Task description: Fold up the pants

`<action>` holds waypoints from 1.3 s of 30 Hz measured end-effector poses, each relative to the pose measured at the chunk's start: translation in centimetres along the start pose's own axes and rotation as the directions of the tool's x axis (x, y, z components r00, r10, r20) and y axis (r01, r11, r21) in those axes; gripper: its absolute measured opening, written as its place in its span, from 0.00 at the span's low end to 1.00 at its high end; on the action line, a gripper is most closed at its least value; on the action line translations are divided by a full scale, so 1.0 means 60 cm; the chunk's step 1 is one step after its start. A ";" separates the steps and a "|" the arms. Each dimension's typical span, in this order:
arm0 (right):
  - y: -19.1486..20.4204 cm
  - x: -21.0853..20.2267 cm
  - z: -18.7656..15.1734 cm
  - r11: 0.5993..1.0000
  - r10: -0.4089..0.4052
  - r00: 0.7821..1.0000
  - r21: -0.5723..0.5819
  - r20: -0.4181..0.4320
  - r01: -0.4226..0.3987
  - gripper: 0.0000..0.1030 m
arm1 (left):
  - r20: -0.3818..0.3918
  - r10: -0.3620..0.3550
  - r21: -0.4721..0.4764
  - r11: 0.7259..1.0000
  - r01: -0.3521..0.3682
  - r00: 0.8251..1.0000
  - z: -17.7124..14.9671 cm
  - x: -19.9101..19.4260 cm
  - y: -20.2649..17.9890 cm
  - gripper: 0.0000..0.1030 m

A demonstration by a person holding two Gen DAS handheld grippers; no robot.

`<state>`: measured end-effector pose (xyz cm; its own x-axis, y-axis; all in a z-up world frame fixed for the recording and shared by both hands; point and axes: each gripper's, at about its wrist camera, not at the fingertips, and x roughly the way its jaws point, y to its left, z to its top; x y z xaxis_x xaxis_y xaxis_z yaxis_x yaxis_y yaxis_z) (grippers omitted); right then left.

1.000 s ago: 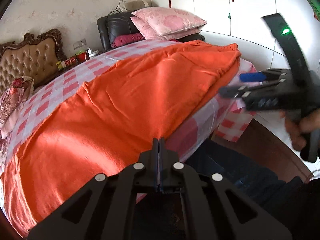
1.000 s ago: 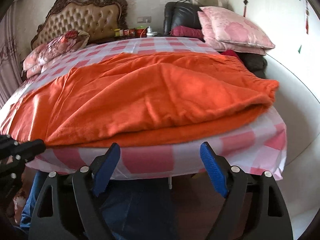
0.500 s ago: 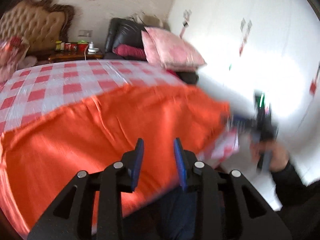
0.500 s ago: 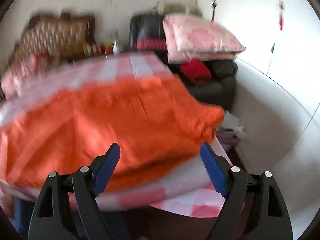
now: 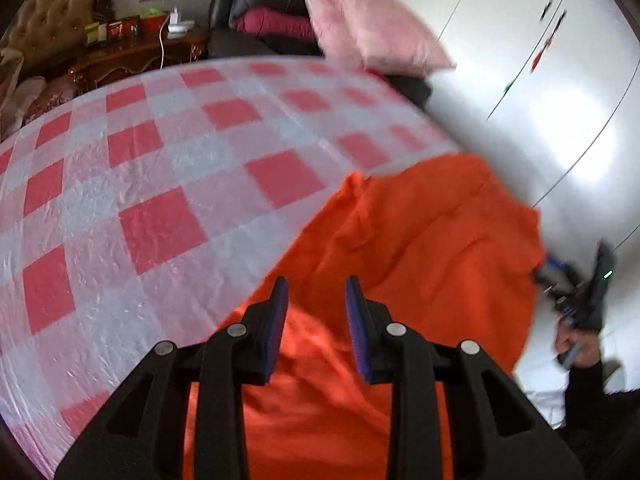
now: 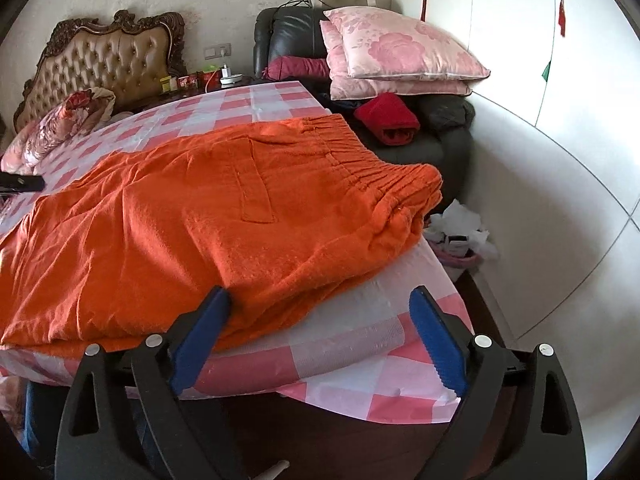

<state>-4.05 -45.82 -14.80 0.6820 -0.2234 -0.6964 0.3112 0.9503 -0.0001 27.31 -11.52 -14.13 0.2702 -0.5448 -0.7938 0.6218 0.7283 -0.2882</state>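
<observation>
Orange pants (image 6: 208, 216) lie folded across your pink-checked bed (image 5: 160, 184), waistband toward the bed's right edge. Your left gripper (image 5: 316, 300) hovers above them, jaws slightly parted and empty. Your right gripper (image 6: 320, 312), jaws spread wide, sits at the near edge.

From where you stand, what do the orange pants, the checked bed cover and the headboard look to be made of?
The orange pants look like a thick, matte, fuzzy knit or fleece, with a gathered elastic waistband. The checked bed cover looks like thin glossy plastic or coated cloth: it glints and shows fine crinkles. The headboard seems to be buttoned tan leather or imitation leather in a dark carved frame, probably wood.
</observation>
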 end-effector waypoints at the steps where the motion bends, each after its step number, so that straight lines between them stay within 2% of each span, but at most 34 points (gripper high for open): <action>1: 0.000 -0.005 0.004 1.000 -0.009 1.000 -0.010 -0.003 0.009 0.83 | 0.000 0.005 -0.011 1.000 -0.005 1.000 -0.006 -0.002 0.005 0.28; 3: 0.001 -0.036 0.022 0.999 -0.018 0.999 -0.033 0.035 0.020 0.74 | 0.042 0.004 -0.046 0.999 -0.002 0.999 -0.025 -0.021 0.017 0.28; 5: 0.010 -0.068 0.054 0.997 0.045 0.995 -0.071 0.087 -0.039 0.74 | 0.097 0.019 -0.076 0.997 -0.011 0.995 -0.051 -0.051 0.025 0.29; 6: 0.022 -0.077 0.074 0.991 0.079 0.992 -0.112 0.095 -0.068 0.74 | 0.124 0.052 -0.101 0.994 -0.040 0.991 -0.073 -0.071 0.029 0.30; 8: 0.063 -0.075 0.119 0.965 0.152 0.985 -0.229 0.088 -0.128 0.74 | 0.169 0.085 -0.136 0.989 -0.062 0.982 -0.113 -0.104 0.031 0.30; 10: 0.103 -0.053 0.154 0.930 0.210 0.976 -0.318 0.056 -0.182 0.74 | 0.192 0.150 -0.172 0.978 -0.117 0.970 -0.154 -0.135 0.032 0.30; 11: 0.126 -0.034 0.173 0.905 0.228 0.973 -0.374 0.027 -0.202 0.74 | 0.208 0.220 -0.199 0.964 -0.179 0.953 -0.189 -0.158 0.034 0.30; 13: 0.190 0.014 0.207 0.835 0.266 0.964 -0.494 -0.019 -0.241 0.74 | 0.241 0.284 -0.257 0.941 -0.221 0.928 -0.244 -0.197 0.043 0.30; 14: 0.212 0.032 0.215 0.806 0.284 0.958 -0.530 -0.043 -0.263 0.74 | 0.250 0.343 -0.301 0.916 -0.264 0.905 -0.275 -0.220 0.052 0.30; 15: 0.248 0.059 0.224 0.752 0.300 0.950 -0.591 -0.086 -0.291 0.72 | 0.254 0.383 -0.331 0.897 -0.292 0.888 -0.298 -0.238 0.060 0.30; 17: 0.300 0.098 0.232 0.669 0.288 0.948 -0.681 -0.134 -0.300 0.70 | 0.266 0.446 -0.396 0.859 -0.324 0.855 -0.352 -0.277 0.079 0.30; 18: 0.316 0.112 0.239 0.640 0.288 0.945 -0.703 -0.155 -0.310 0.70 | 0.265 0.487 -0.433 0.831 -0.349 0.832 -0.385 -0.301 0.092 0.30; 20: 0.333 0.130 0.250 0.611 0.299 0.937 -0.719 -0.179 -0.332 0.69 | 0.264 0.526 -0.475 0.800 -0.365 0.809 -0.434 -0.335 0.108 0.30; 23: 0.350 0.161 0.271 0.581 0.315 0.917 -0.715 -0.244 -0.390 0.69 | 0.273 0.527 -0.511 0.789 -0.343 0.805 -0.477 -0.369 0.135 0.33; 26: 0.355 0.186 0.268 0.560 0.291 0.911 -0.721 -0.291 -0.409 0.66 | 0.277 0.525 -0.533 0.781 -0.326 0.805 -0.494 -0.385 0.160 0.36; 29: 0.360 0.200 0.272 0.555 0.340 0.875 -0.678 -0.345 -0.483 0.61 | 0.317 0.494 -0.550 0.791 -0.268 0.810 -0.495 -0.398 0.183 0.36; 32: 0.375 0.214 0.265 0.542 0.365 0.842 -0.644 -0.398 -0.540 0.30 | 0.333 0.466 -0.558 0.798 -0.227 0.820 -0.489 -0.395 0.195 0.37; 33: 0.379 0.215 0.263 0.545 0.367 0.840 -0.640 -0.399 -0.542 0.17 | 0.329 0.463 -0.561 0.797 -0.225 0.823 -0.481 -0.382 0.195 0.37; 35: 0.378 0.218 0.270 0.575 0.371 0.845 -0.620 -0.384 -0.534 0.04 | 0.320 0.465 -0.554 0.798 -0.235 0.825 -0.474 -0.373 0.197 0.37; 36: 0.370 0.226 0.285 0.625 0.378 0.854 -0.582 -0.359 -0.521 0.03 | 0.321 0.462 -0.551 0.801 -0.233 0.827 -0.471 -0.368 0.196 0.37; 38: 0.355 0.237 0.305 0.695 0.391 0.860 -0.507 -0.328 -0.510 0.01 | 0.318 0.461 -0.552 0.801 -0.234 0.829 -0.470 -0.363 0.195 0.37; 39: 0.346 0.244 0.314 0.725 0.406 0.853 -0.453 -0.327 -0.519 0.01 | 0.315 0.464 -0.552 0.799 -0.238 0.828 -0.470 -0.362 0.195 0.37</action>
<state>24.88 -33.47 -11.47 0.4915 0.2663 -0.8292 -0.4279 0.9031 0.0364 8.02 20.56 -15.37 0.7437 -0.2442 -0.6224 0.0267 0.9410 -0.3372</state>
